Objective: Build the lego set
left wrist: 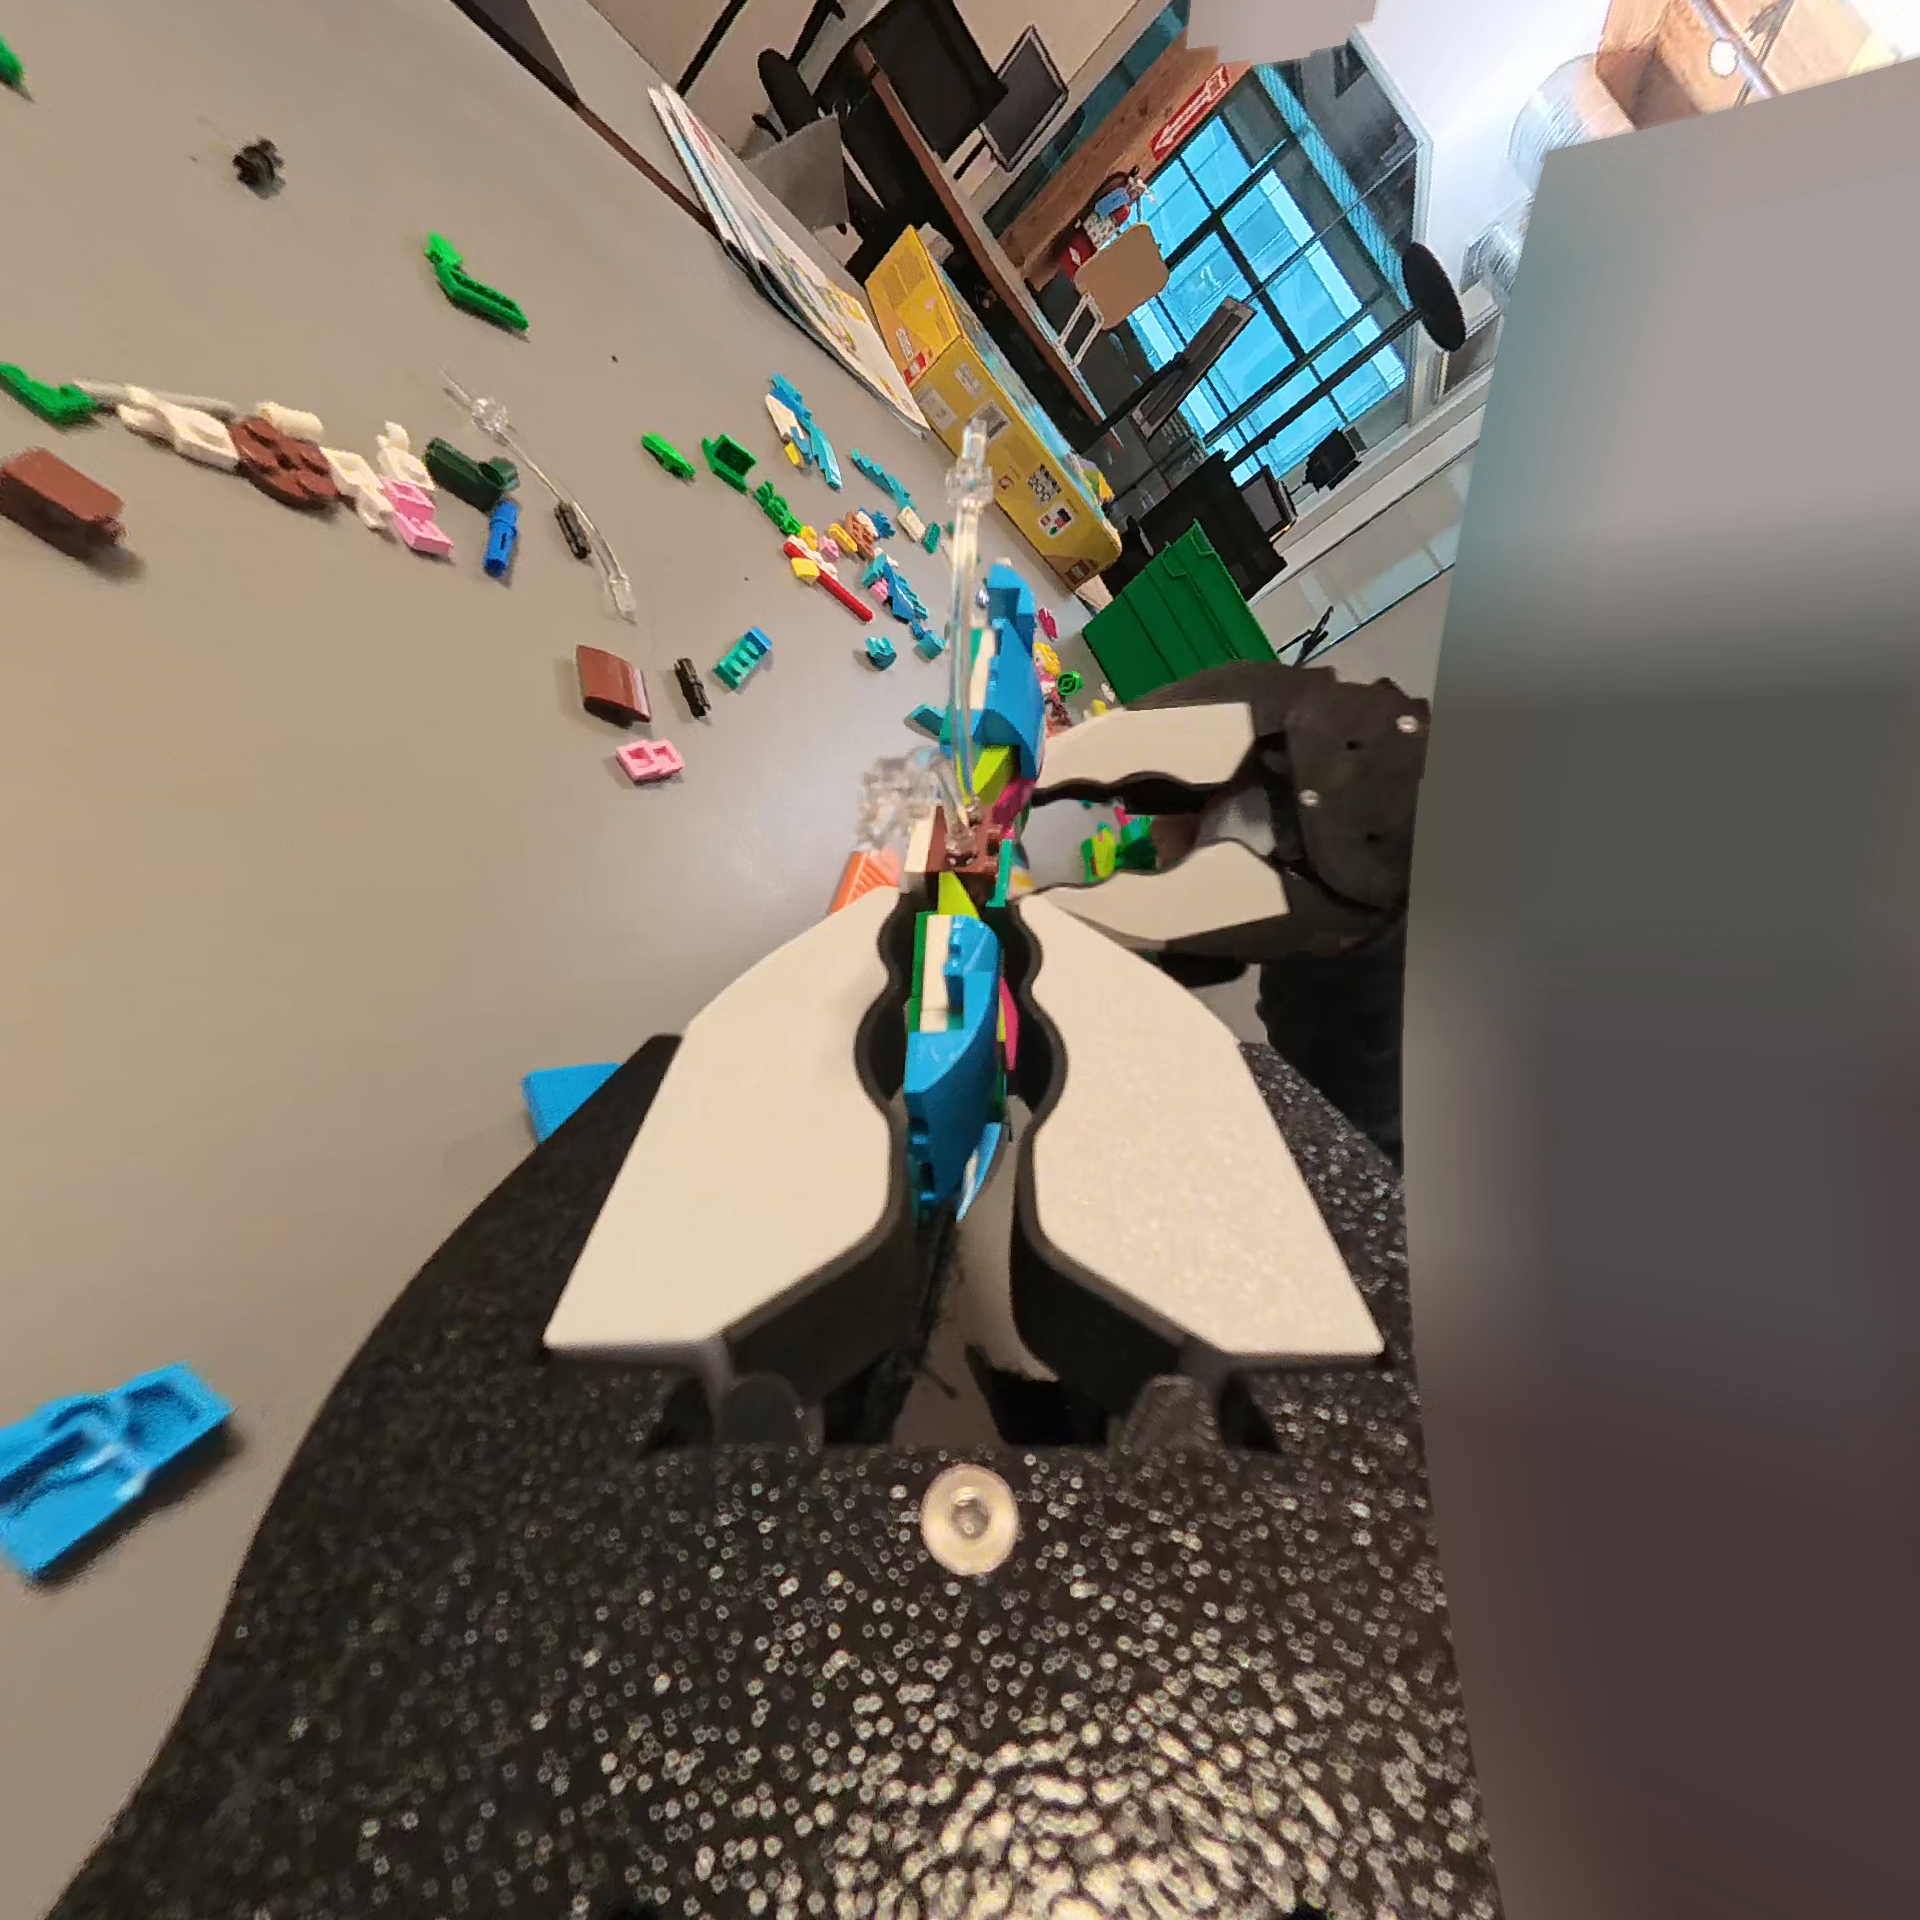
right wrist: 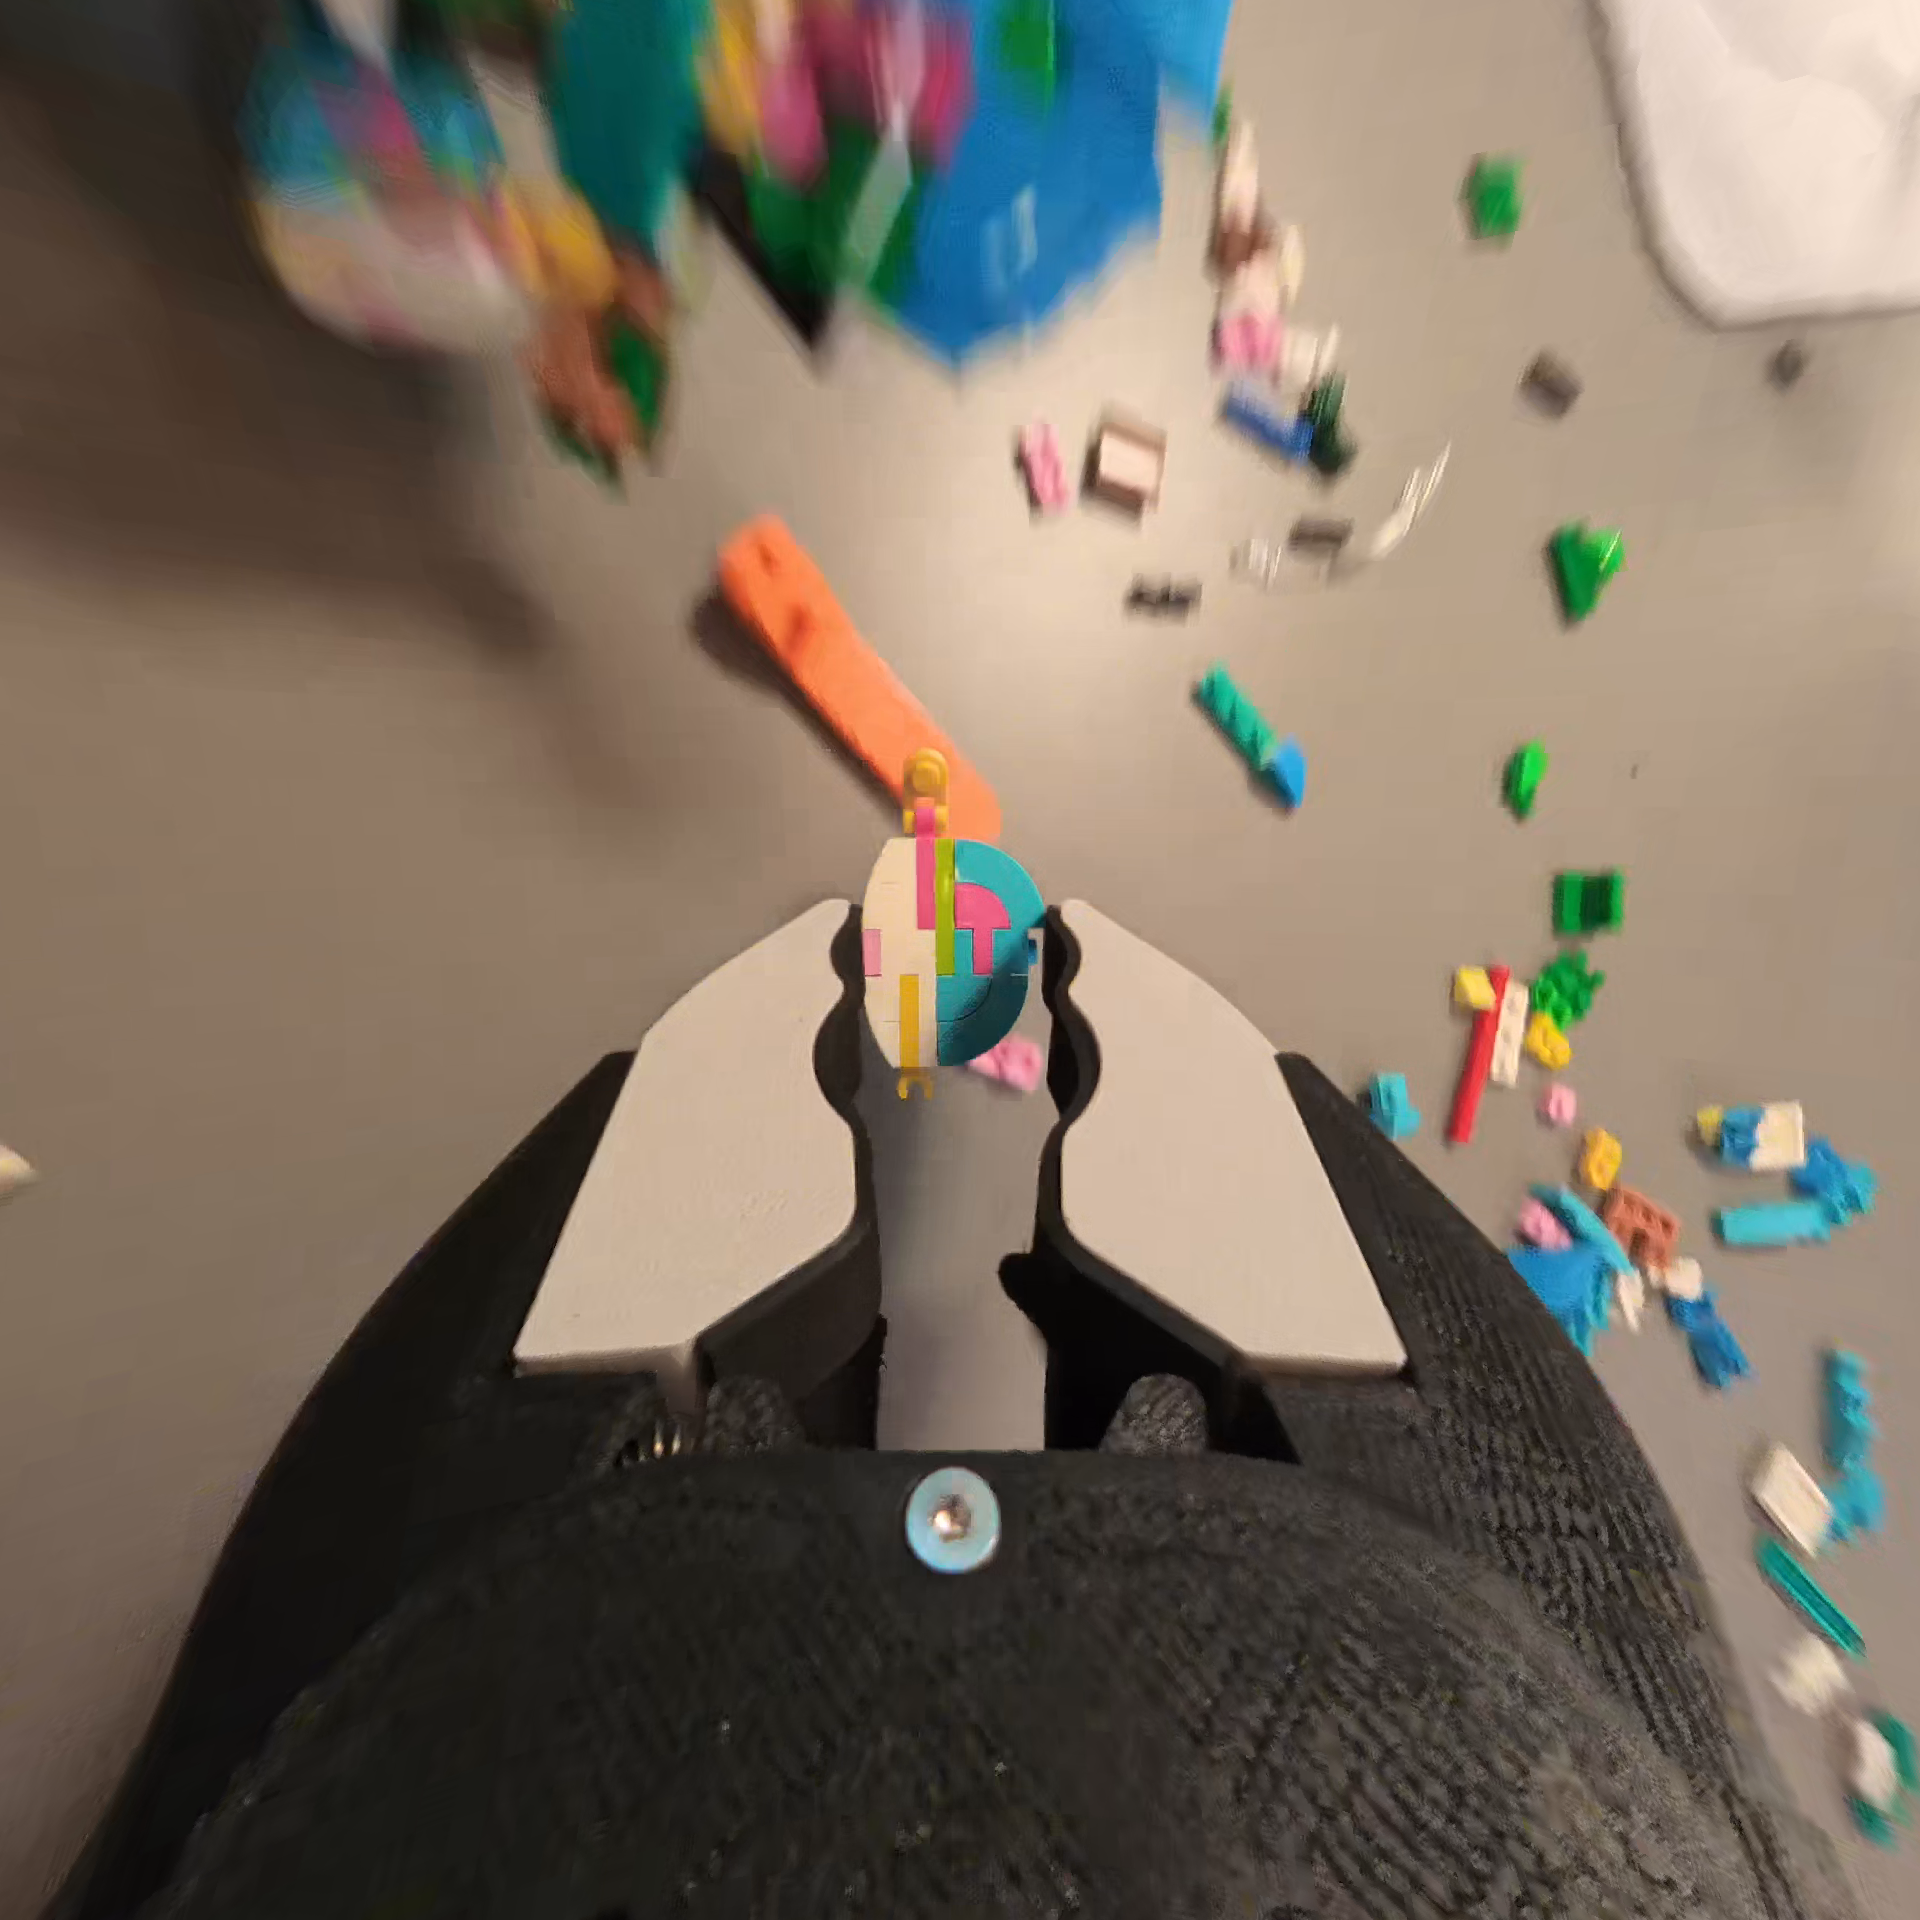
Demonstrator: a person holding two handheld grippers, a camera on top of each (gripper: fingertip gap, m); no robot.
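My left gripper (left wrist: pixel 956 914) is shut on a lego assembly (left wrist: pixel 961 1039) of blue, white, lime and pink bricks. A clear curved rod (left wrist: pixel 966 582) sticks out of its far end. My right gripper (right wrist: pixel 951 925) is shut on a small round build (right wrist: pixel 951 956) of white, teal, pink and yellow pieces, held at the fingertips above the grey table (right wrist: pixel 416 831). In the left wrist view the right gripper (left wrist: pixel 1039 831) is just right of the assembly's far end. The assembly is a blurred mass (right wrist: pixel 727 156) at the top of the right wrist view.
Loose bricks lie scattered over the table (left wrist: pixel 312 935). An orange brick separator (right wrist: pixel 831 665) lies beyond the right gripper. A yellow box (left wrist: pixel 987 416), a booklet (left wrist: pixel 769 239) and a green crate (left wrist: pixel 1174 613) are at the far edge. Blue pieces (left wrist: pixel 104 1455) lie near left. Tip to tip, the grippers are about 12 cm apart.
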